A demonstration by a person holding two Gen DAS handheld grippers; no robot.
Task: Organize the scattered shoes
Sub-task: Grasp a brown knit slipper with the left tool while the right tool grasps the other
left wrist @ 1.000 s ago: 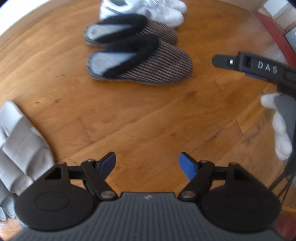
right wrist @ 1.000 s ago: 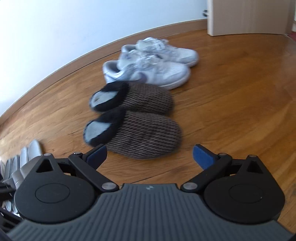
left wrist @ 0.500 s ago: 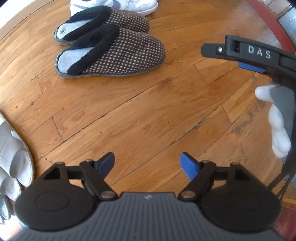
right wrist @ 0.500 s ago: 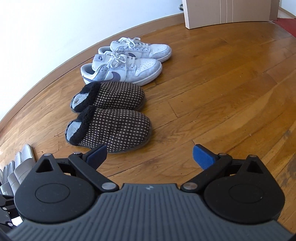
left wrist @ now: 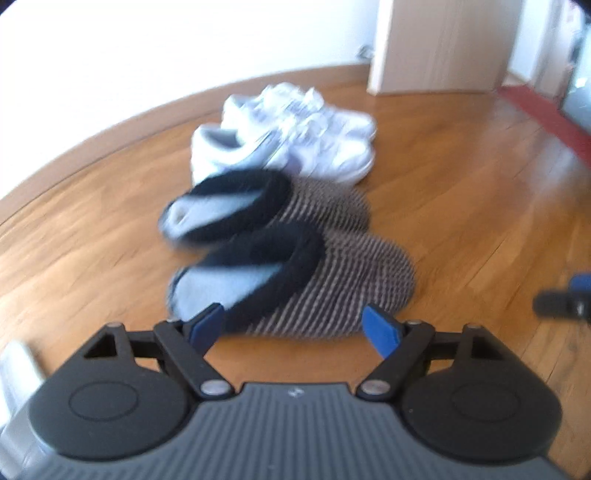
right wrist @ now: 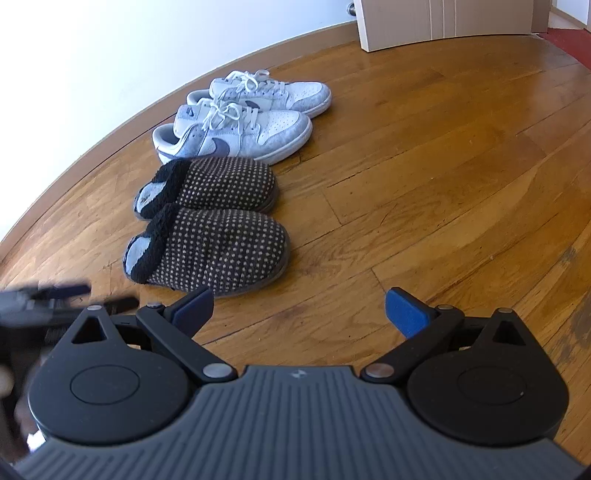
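Observation:
Two brown dotted slippers with black cuffs lie side by side on the wood floor: the near slipper [right wrist: 218, 254] [left wrist: 317, 284] and the far slipper [right wrist: 218, 186] [left wrist: 280, 206]. Behind them a pair of white and grey sneakers [right wrist: 240, 134] [left wrist: 295, 144] stands in the same row. My left gripper [left wrist: 295, 326] is open and empty just in front of the near slipper; that view is blurred. My right gripper [right wrist: 299, 308] is open and empty, a little short of the near slipper. The left gripper's fingers [right wrist: 66, 291] show blurred at the right wrist view's left edge.
A white wall with a wooden skirting [right wrist: 110, 122] runs behind the shoes. A pale door [right wrist: 443, 22] stands at the back right, with a red strip [left wrist: 546, 118] of floor beyond it. Bare wood floor [right wrist: 443, 177] lies to the right of the shoes.
The left gripper has tilted up and swung toward the slippers, so wall and door now show. The right gripper has drawn back slightly. Both stay open; the shoes have not moved.

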